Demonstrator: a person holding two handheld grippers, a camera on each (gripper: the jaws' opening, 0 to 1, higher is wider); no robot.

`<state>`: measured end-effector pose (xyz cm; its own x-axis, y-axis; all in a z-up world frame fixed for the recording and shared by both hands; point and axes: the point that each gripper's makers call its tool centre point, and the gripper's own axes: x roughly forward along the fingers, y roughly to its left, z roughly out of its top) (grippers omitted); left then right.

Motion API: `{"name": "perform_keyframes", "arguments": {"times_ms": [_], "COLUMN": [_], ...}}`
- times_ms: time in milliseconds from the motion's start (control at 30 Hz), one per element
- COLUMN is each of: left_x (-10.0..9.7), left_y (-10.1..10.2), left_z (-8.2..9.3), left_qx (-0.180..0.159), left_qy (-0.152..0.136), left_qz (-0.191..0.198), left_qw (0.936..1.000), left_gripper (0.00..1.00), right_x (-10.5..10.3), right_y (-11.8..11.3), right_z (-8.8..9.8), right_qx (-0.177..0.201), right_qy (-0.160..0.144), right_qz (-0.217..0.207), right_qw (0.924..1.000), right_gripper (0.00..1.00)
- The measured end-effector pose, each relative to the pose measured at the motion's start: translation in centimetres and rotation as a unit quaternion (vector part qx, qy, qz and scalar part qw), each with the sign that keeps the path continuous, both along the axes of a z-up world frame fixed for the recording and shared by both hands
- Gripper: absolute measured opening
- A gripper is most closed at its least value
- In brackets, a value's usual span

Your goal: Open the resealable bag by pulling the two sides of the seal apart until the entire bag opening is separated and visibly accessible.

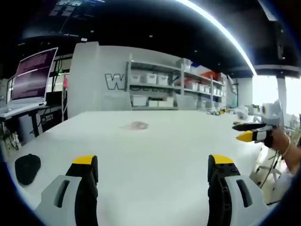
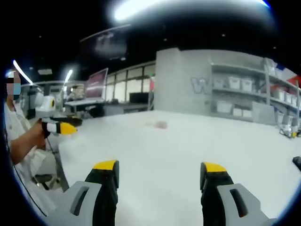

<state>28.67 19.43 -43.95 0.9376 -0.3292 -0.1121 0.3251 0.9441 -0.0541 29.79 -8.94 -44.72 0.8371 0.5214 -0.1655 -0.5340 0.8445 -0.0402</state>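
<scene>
Far out on the white surface lies the bag, small and blurred. Both tongs, left and right, stand apart, empty. It likely handles light, limp and slippery; pinch each seal lip.

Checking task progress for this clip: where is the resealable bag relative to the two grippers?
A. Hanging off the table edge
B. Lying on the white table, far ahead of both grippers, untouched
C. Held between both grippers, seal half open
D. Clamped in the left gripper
B. The resealable bag lies flat on the white table, well beyond the open left gripper and the open right gripper.
</scene>
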Motion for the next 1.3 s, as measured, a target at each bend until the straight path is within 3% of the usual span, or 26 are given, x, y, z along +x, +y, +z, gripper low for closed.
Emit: {"name": "perform_keyframes", "arguments": {"times_ms": [1300], "left_x": [-0.1], "left_y": [0.0], "left_z": [0.1], "left_qx": [-0.004], "left_qy": [-0.001], "left_qz": [0.000], "left_qw": [1.0000], "left_gripper": [0.94], "right_x": [1.2], "right_y": [1.6], "right_z": [0.3], "right_qx": [0.007], "right_qy": [0.000], "right_qz": [0.011], "right_qw": [0.9999], "right_gripper": [0.70]}}
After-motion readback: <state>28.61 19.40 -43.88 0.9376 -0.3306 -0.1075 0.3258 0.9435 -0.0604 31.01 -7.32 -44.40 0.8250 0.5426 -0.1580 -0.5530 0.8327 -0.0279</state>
